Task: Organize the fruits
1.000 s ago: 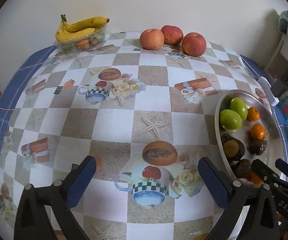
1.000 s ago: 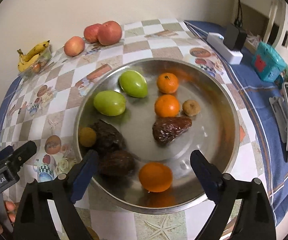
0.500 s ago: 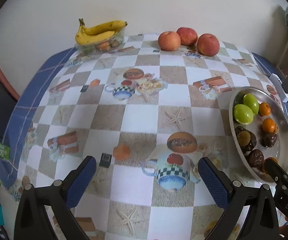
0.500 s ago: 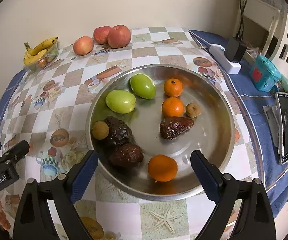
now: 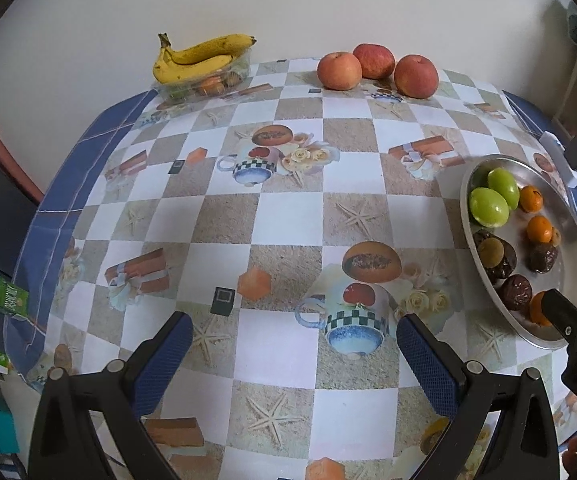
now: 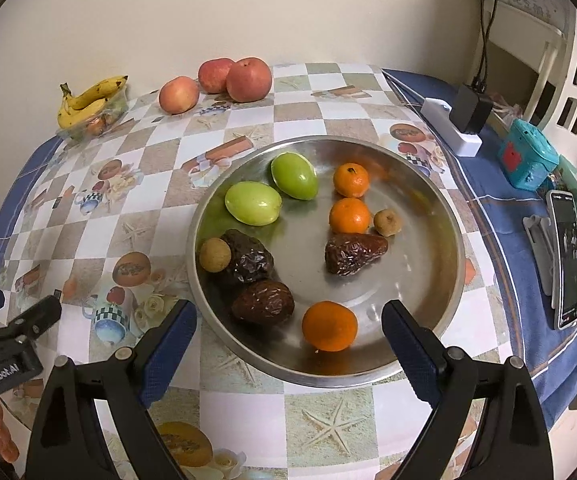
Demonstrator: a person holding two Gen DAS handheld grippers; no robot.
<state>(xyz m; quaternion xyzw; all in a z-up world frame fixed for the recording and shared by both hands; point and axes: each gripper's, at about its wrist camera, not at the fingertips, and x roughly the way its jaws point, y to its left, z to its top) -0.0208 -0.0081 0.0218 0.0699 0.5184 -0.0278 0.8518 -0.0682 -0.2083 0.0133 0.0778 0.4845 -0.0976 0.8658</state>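
upper left of the right wrist frame: a bunch of bananas (image 6: 88, 98) on a clear tub, then three apples (image 6: 248, 79) along the back edge. centre: a steel tray (image 6: 440, 240) holding two green fruits (image 6: 253, 203), three oranges (image 6: 349, 215), three dark wrinkled fruits (image 6: 263, 303) and two small tan ones. the counter (image 6: 160, 160) wears a checked cloth with blue border, beside a cream wall. left hand-held gripper (image 5: 288, 356) and right hand-held gripper (image 6: 288, 346) both hang with jaws apart, holding nothing.

Both grippers: black triangular frames w/ silver screws, blue textured pads on jaws; white "GenRobot.AI" lettering on left gripper (image 6: 4, 364).
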